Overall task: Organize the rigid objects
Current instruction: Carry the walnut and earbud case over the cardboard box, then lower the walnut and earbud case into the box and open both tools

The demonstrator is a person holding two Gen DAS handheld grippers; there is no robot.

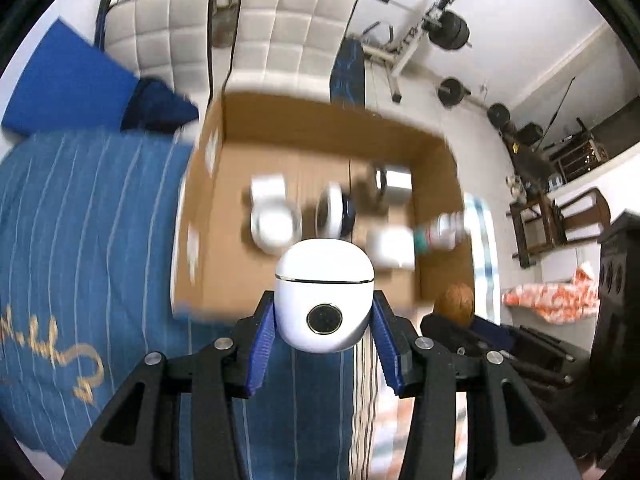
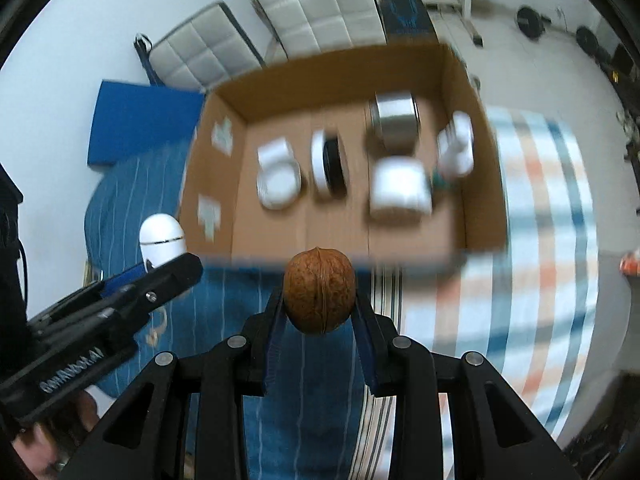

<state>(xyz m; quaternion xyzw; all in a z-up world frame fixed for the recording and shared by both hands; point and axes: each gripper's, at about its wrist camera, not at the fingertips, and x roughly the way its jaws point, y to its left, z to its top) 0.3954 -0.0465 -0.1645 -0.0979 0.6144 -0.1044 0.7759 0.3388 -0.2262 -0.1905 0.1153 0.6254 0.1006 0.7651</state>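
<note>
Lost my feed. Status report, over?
Left hand-held gripper shut on white case. Right hand-held gripper shut on walnut. Cardboard box ahead, path unobstructed.

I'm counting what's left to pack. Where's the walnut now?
The walnut is pinched in the right gripper, held just short of the cardboard box's near edge.

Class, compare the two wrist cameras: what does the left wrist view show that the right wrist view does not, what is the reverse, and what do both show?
Only the left wrist view shows the dark round disc on the white case, which the left gripper holds.

Only the right wrist view shows the person's hand.

Both show the cardboard box, the metal tin, and the walnut held in the right gripper.
</note>
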